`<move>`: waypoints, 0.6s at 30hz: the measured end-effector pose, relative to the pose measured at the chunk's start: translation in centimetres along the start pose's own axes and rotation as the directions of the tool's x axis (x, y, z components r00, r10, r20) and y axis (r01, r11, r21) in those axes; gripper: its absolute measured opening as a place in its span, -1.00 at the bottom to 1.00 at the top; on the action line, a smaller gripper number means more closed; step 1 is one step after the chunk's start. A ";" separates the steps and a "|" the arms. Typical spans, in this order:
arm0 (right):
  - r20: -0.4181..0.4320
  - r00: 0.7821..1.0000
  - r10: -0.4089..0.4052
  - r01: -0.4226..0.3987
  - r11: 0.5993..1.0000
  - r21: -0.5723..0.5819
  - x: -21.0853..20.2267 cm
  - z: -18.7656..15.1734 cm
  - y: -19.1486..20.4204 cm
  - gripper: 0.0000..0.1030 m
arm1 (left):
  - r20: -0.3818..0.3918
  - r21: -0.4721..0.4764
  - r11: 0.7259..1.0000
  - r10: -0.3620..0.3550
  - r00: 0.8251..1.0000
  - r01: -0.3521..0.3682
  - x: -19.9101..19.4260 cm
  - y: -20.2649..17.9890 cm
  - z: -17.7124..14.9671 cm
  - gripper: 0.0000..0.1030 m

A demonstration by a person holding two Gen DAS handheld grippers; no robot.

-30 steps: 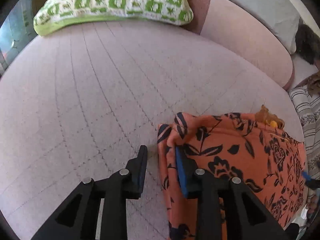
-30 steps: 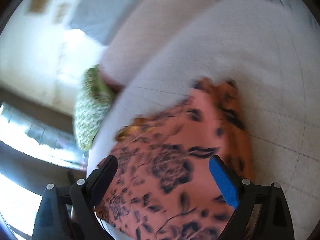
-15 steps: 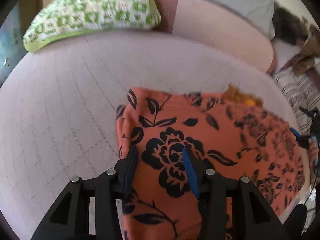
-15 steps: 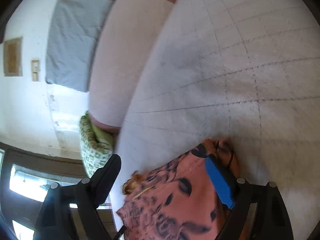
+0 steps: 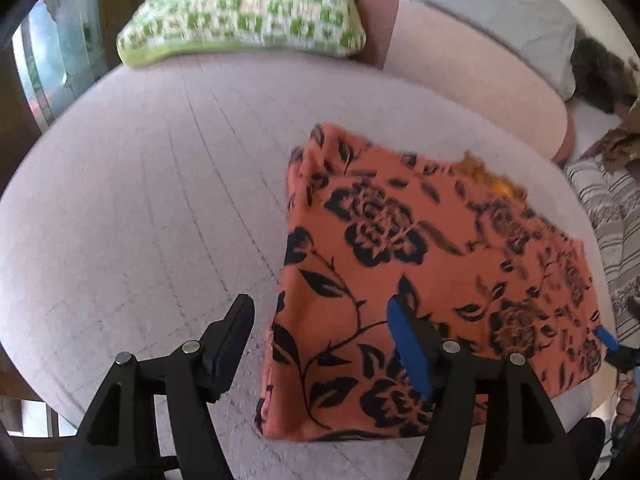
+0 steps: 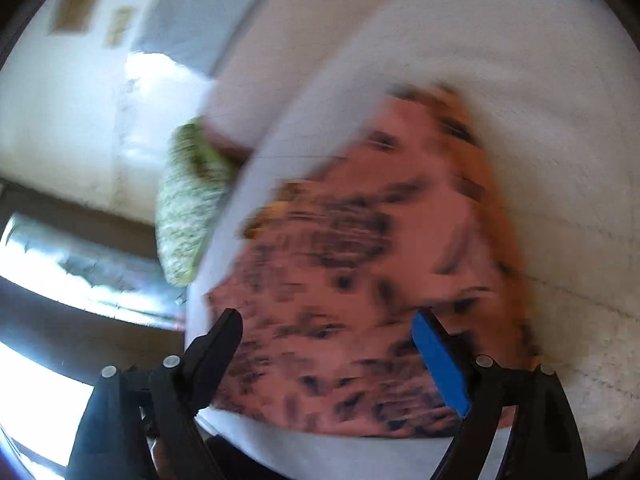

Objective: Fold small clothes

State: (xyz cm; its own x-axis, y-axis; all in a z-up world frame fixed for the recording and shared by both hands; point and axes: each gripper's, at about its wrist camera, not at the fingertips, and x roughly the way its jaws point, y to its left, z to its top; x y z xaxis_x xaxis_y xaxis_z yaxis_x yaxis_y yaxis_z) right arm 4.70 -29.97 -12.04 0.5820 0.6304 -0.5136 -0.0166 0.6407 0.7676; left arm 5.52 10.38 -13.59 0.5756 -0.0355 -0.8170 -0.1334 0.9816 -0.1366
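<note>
An orange garment with black flowers (image 5: 420, 264) lies folded flat on the pale quilted cushion (image 5: 160, 200). My left gripper (image 5: 320, 328) is open and empty, above the garment's near left edge. My right gripper (image 6: 328, 344) is open and empty above the same garment (image 6: 360, 280); that view is blurred by motion. The right gripper's blue tip also shows in the left wrist view (image 5: 608, 340) at the garment's right edge.
A green and white checked pillow (image 5: 248, 16) lies at the far end of the cushion, also in the right wrist view (image 6: 184, 208). A pink bolster (image 5: 472, 76) runs along the back. Striped fabric (image 5: 612, 220) lies to the right.
My left gripper has opened wider and drawn back, leaving the garment lying flat. My right gripper has swung back over the garment, still open.
</note>
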 end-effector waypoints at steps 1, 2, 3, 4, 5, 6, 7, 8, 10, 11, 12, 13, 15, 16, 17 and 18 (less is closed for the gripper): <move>0.012 1.000 0.009 -0.008 0.999 -0.043 -0.6 -0.1 1.2 0.73 | 0.010 0.005 1.000 0.002 1.000 -0.002 -0.6 -0.2 0.0 0.35; 0.019 1.000 0.013 -0.011 0.997 -0.081 -1.1 -0.4 2.4 0.74 | 0.013 0.007 1.000 0.000 1.000 0.000 -1.1 -0.3 -0.1 0.35; 0.022 1.000 0.020 -0.018 0.995 -0.101 -1.3 -0.7 2.9 0.75 | 0.016 0.008 1.000 -0.007 1.000 0.007 -1.7 -0.4 -0.3 0.35; 0.024 1.000 0.017 -0.014 0.995 -0.100 -1.5 -1.2 2.5 0.77 | 0.022 0.009 1.000 -0.013 1.000 0.012 -2.2 -0.5 -0.5 0.35; 0.025 1.000 -0.017 0.018 0.997 -0.077 -0.9 -1.5 1.6 0.82 | 0.025 0.013 1.000 -0.012 1.000 0.011 -2.6 -0.6 -0.7 0.35; 0.002 0.997 -0.078 0.078 0.997 -0.028 0.3 -1.6 -0.1 0.83 | 0.025 0.017 1.000 -0.012 1.000 0.011 -2.5 -0.7 -0.5 0.35; -0.024 0.993 -0.120 0.120 0.993 0.022 1.3 -1.9 -1.3 0.83 | 0.024 0.019 1.000 -0.015 1.000 0.014 -2.8 -0.9 -0.6 0.35; -0.015 0.996 -0.087 0.088 0.990 0.106 1.5 -2.1 -3.2 0.81 | 0.022 0.020 1.000 -0.016 1.000 0.016 -3.0 -1.1 -0.6 0.35; 0.029 0.998 -0.057 0.052 0.989 0.139 0.4 -2.0 -2.3 0.82 | 0.023 0.033 0.999 -0.018 1.000 0.017 -3.6 -1.1 -0.9 0.35; 0.026 0.999 -0.019 0.015 0.991 0.134 -0.2 -1.8 -1.5 0.82 | 0.038 0.040 0.999 -0.013 0.999 0.011 -4.0 -1.2 -1.0 0.35; 0.043 0.999 0.024 -0.029 0.994 0.103 -0.8 -1.6 -0.5 0.82 | 0.046 0.041 0.999 -0.009 0.999 0.007 -4.3 -1.0 -1.1 0.36; 0.054 0.998 0.025 -0.029 0.997 0.077 -1.2 -1.6 -0.1 0.82 | 0.051 0.039 0.999 -0.006 0.999 0.004 -4.6 -0.9 -1.3 0.37; 0.075 0.997 -0.005 0.004 1.000 0.022 -1.6 -1.0 0.4 0.83 | 0.045 0.033 0.999 -0.013 0.999 0.012 -4.6 -1.0 -1.2 0.38; 0.078 0.997 -0.018 0.016 0.999 0.032 -1.0 -0.9 0.0 0.84 | 0.043 0.034 0.999 -0.014 0.999 0.013 -4.6 -1.1 -1.2 0.38; 0.067 0.996 -0.057 0.052 0.996 0.068 -0.2 -0.6 -1.5 0.86 | 0.044 0.039 0.999 -0.010 0.999 0.008 -4.7 -1.2 -1.2 0.38; 0.035 0.996 -0.080 0.075 0.987 0.144 0.8 -0.5 -3.5 0.83 | 0.046 0.044 0.999 -0.007 0.999 0.005 -4.7 -1.3 -1.2 0.38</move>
State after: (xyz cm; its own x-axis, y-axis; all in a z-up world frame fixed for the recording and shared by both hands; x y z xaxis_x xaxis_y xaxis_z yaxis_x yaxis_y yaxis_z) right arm 4.87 -31.53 -15.36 0.6094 0.5613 -0.5600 0.1443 0.6160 0.7744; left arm 2.01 9.05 -10.20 0.6127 -0.0339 -0.7896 -0.0949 0.9887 -0.1161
